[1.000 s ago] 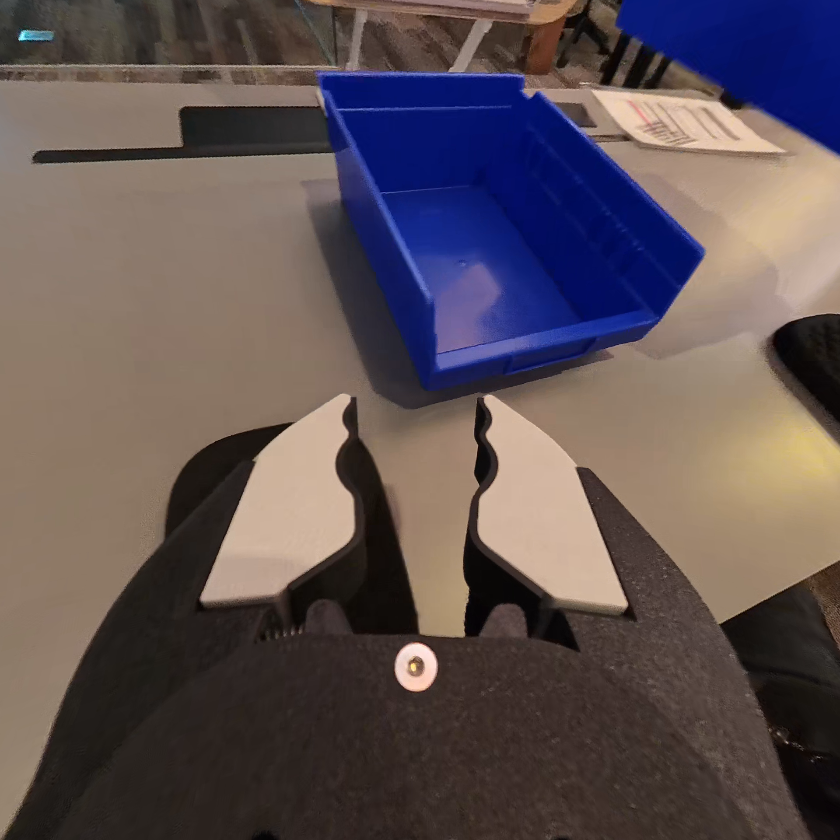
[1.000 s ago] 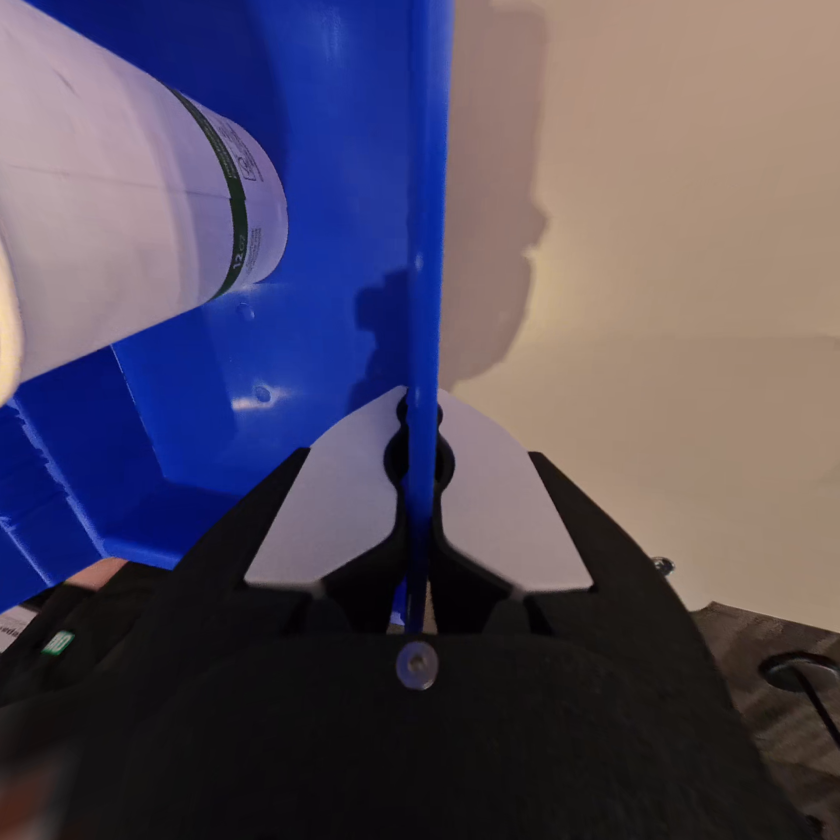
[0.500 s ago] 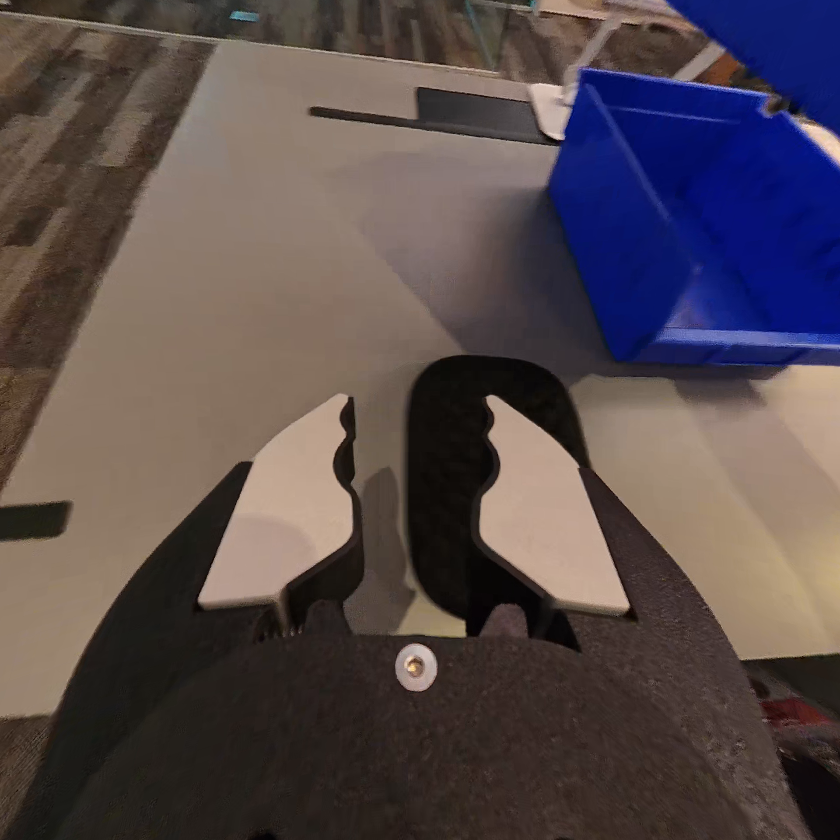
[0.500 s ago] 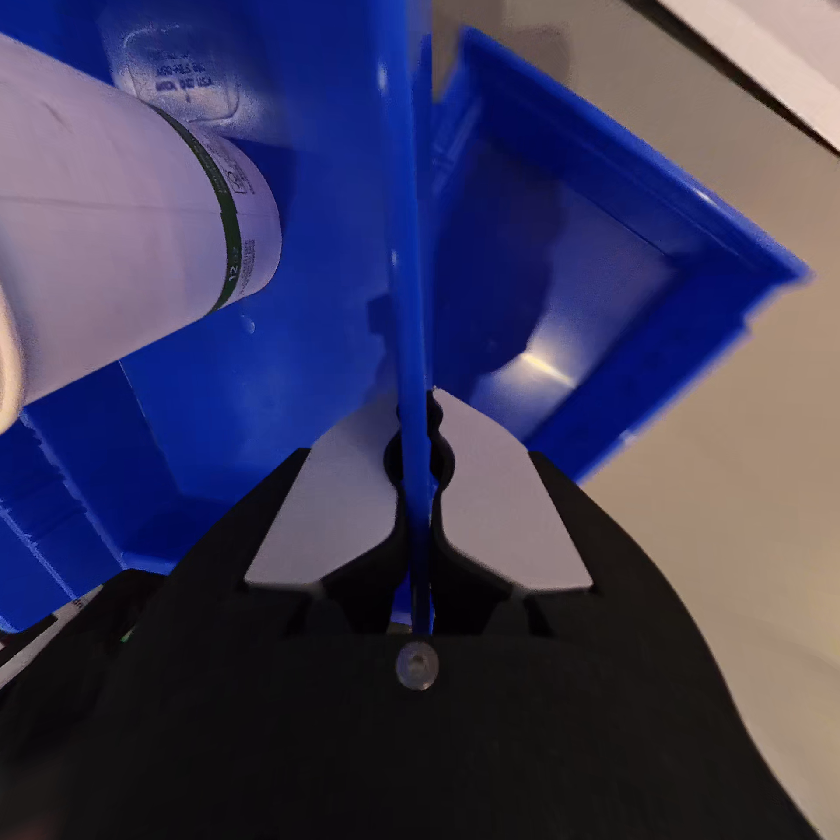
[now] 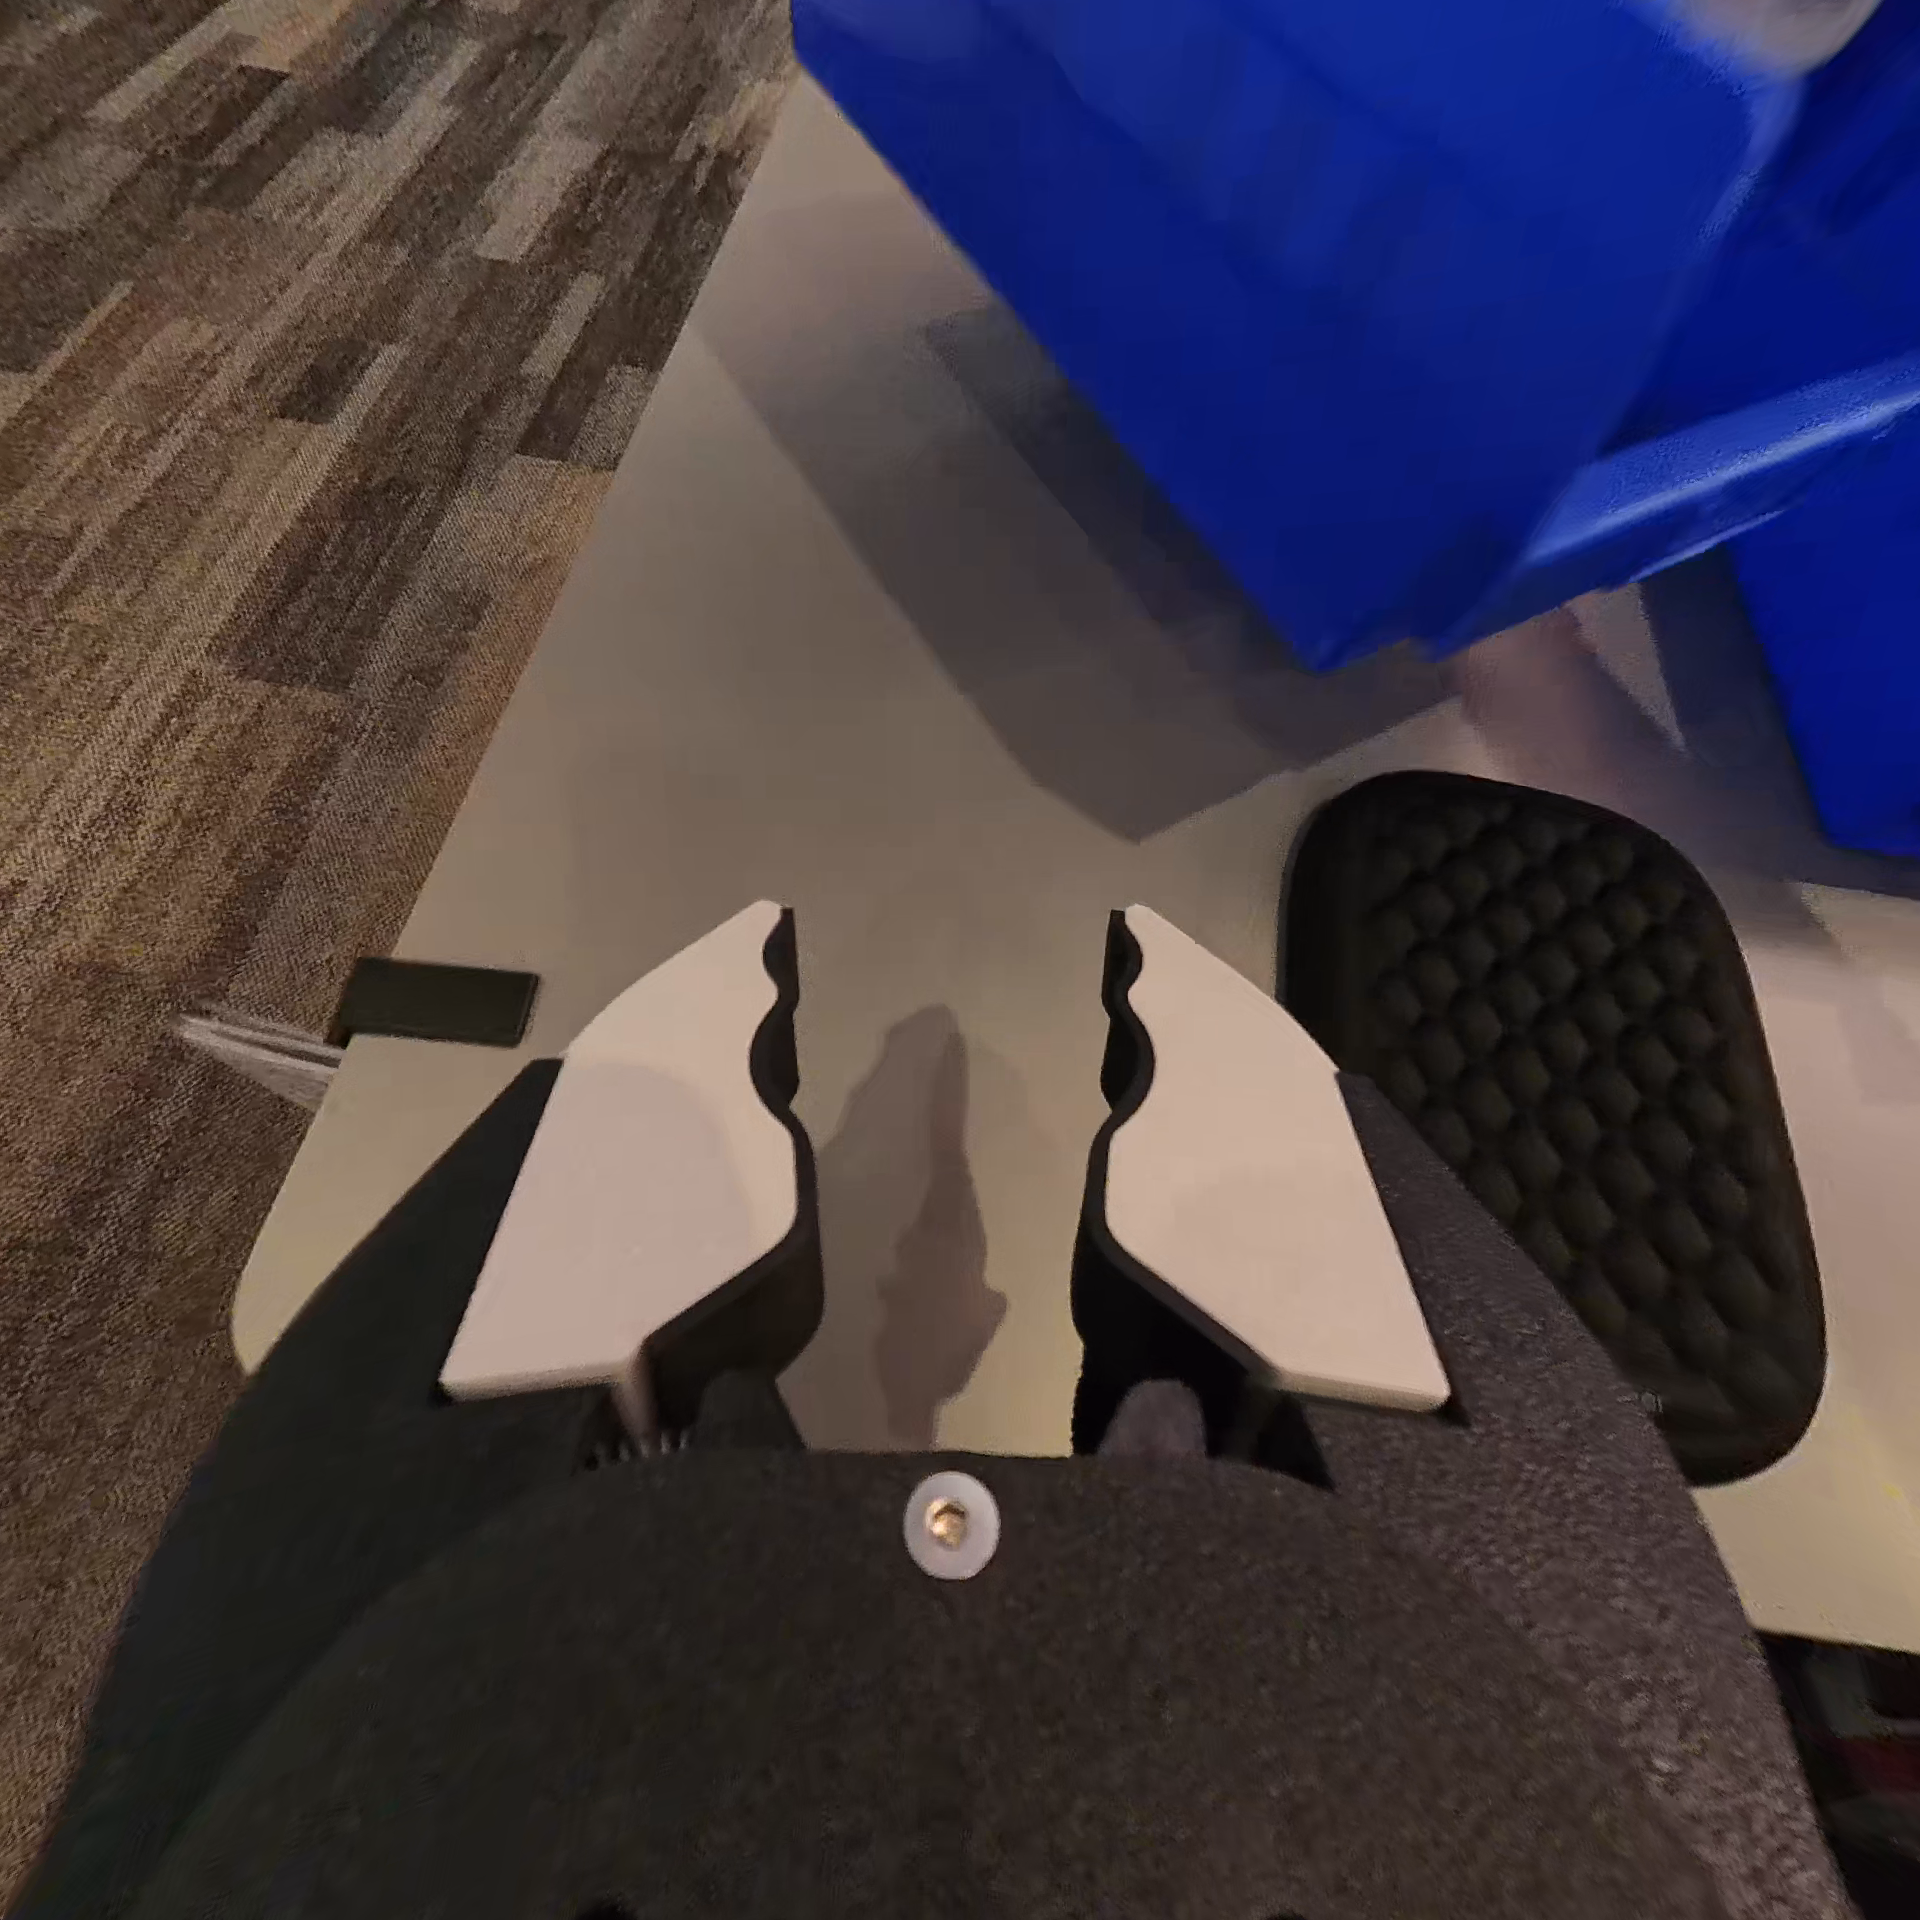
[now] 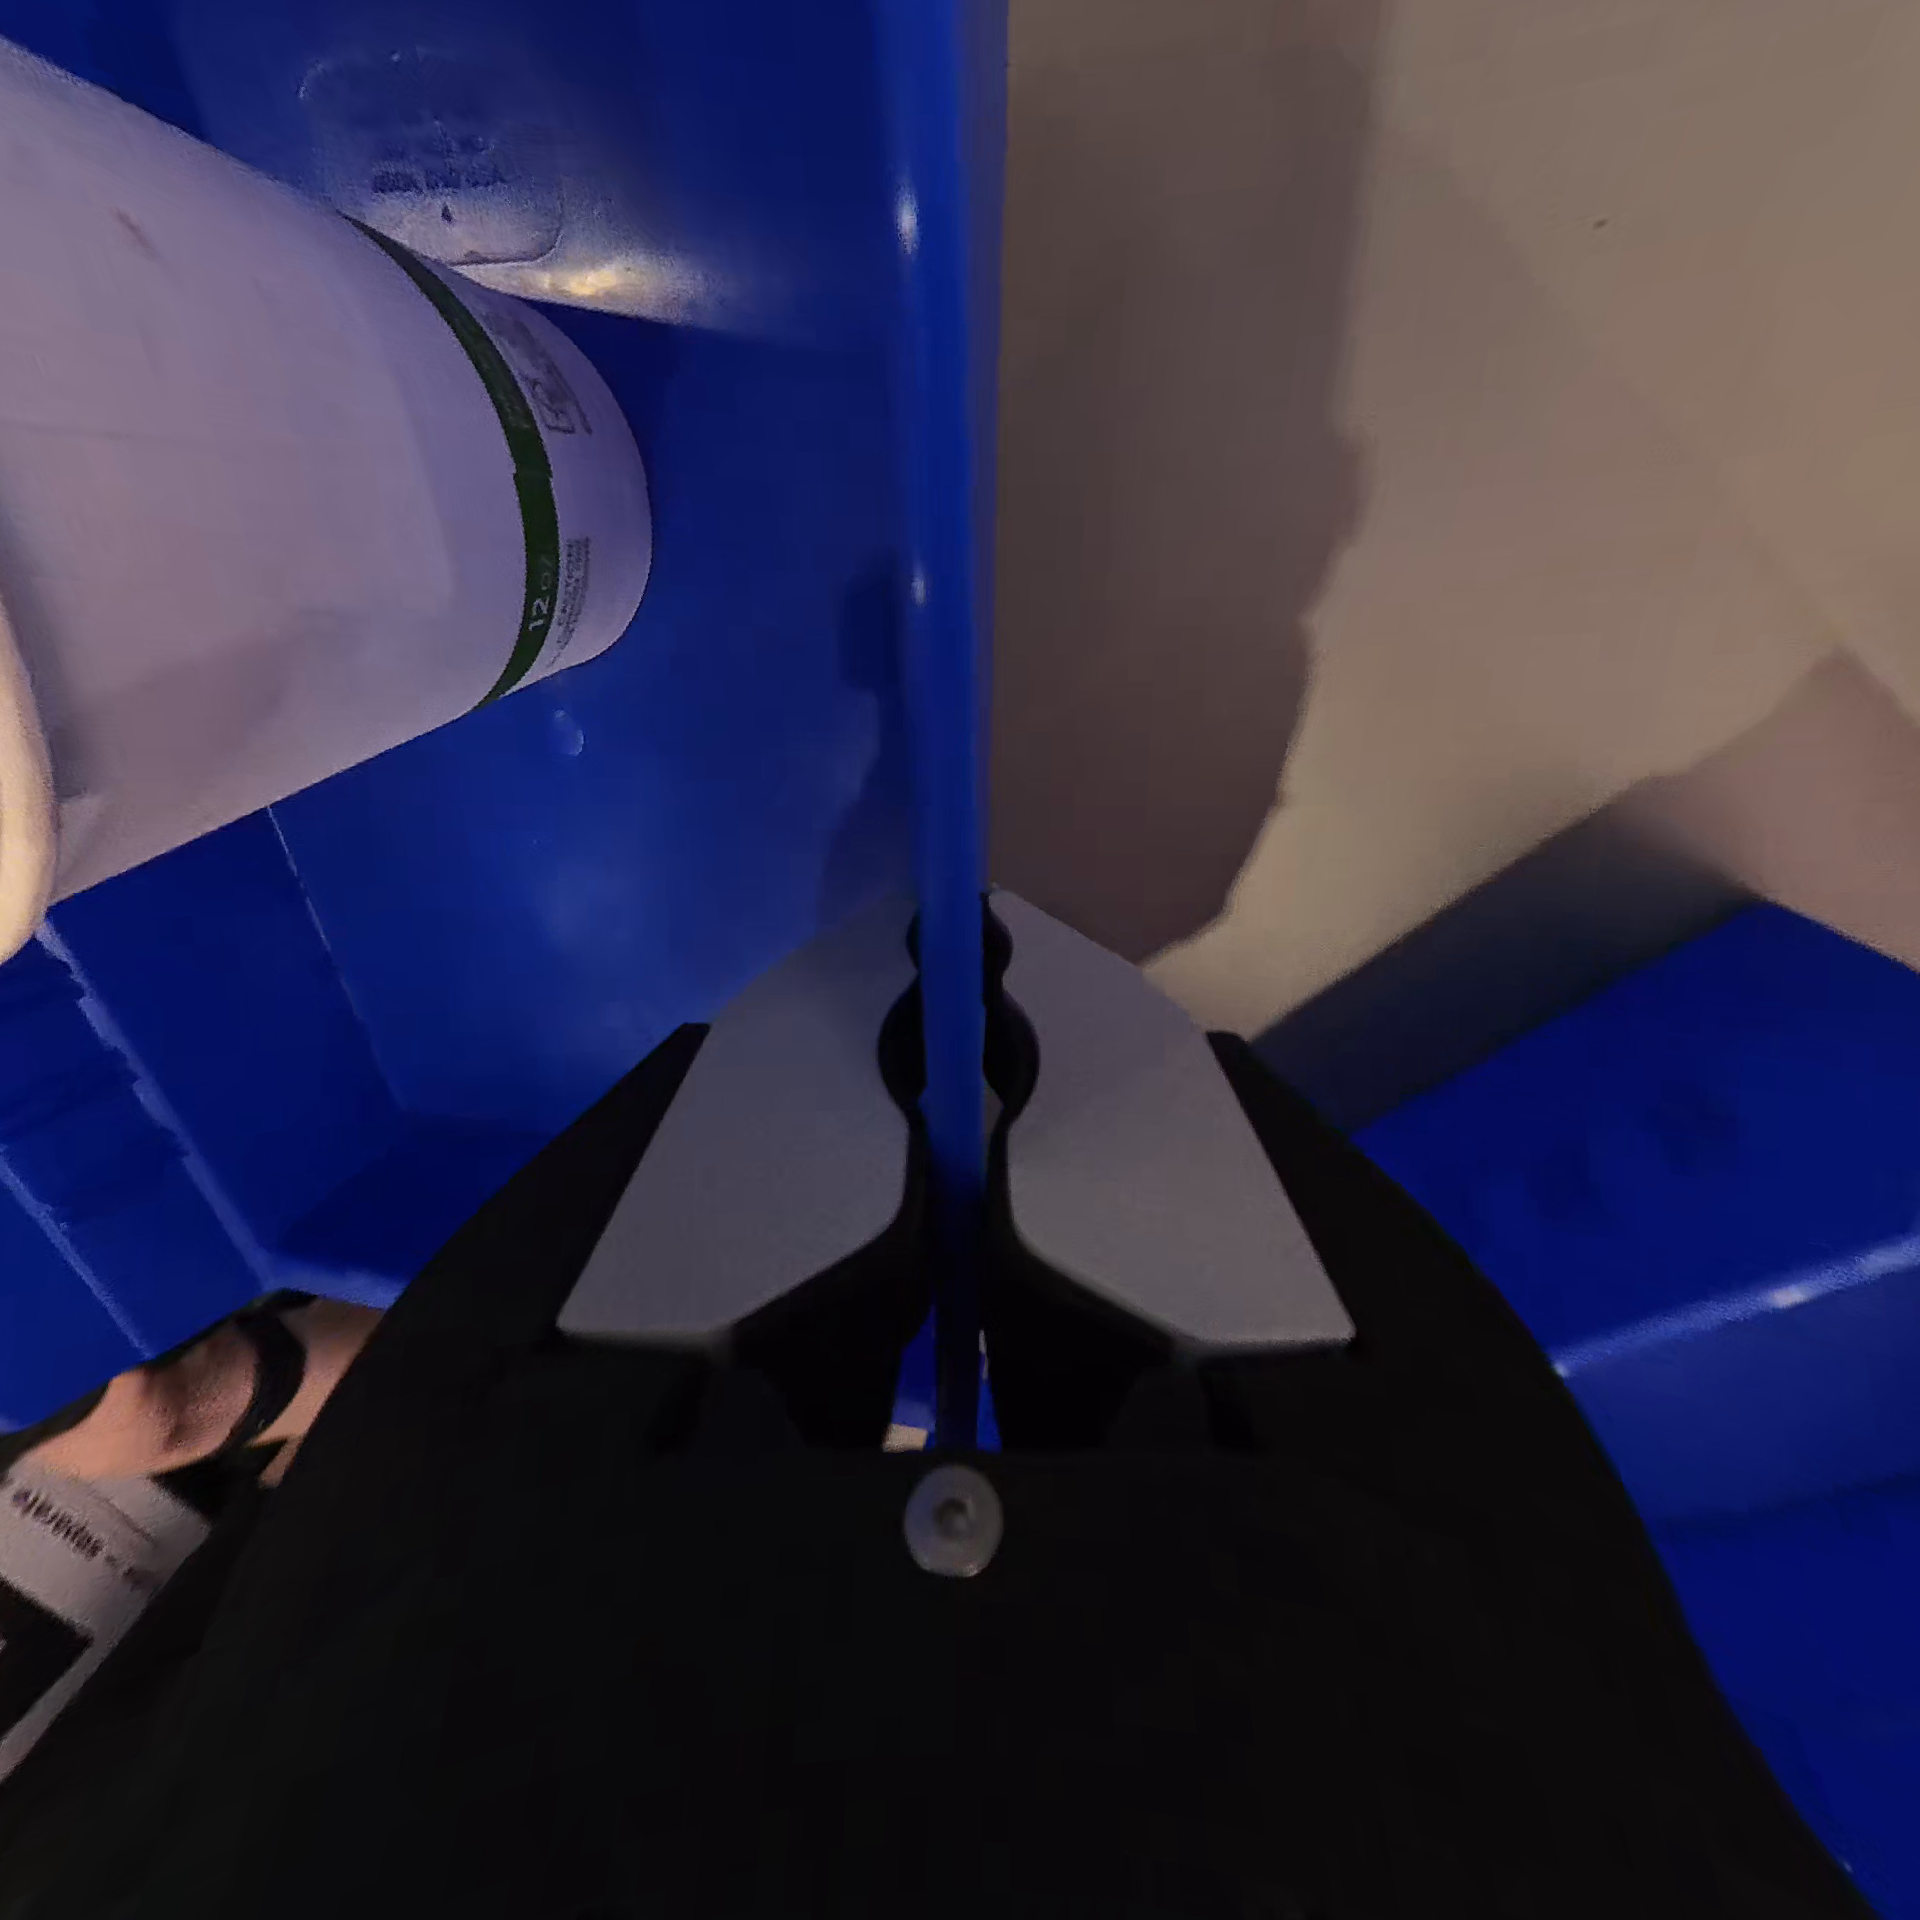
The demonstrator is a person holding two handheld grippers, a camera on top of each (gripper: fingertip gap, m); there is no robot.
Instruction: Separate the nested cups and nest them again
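My right gripper (image 6: pixel 951 914) is shut on the side wall of a blue bin (image 6: pixel 951 520) and holds it tilted in the air. White paper cups with a green band (image 6: pixel 312 520) lie inside that bin, base toward its end wall. The held bin shows blurred at the top of the left wrist view (image 5: pixel 1299 312). My left gripper (image 5: pixel 951 925) is open and empty, low over the grey table (image 5: pixel 727 727) near its left edge.
A second blue bin (image 6: pixel 1610 1195) sits on the table below the held one and shows at the right edge of the left wrist view (image 5: pixel 1849 644). A black textured pad (image 5: pixel 1538 1091) lies right of my left gripper. Patterned carpet (image 5: pixel 260 468) lies beyond the table's edge.
My left gripper has swung left toward the table's edge, staying open. My right gripper has carried the bin with the cups across, over the second bin and down toward the table.
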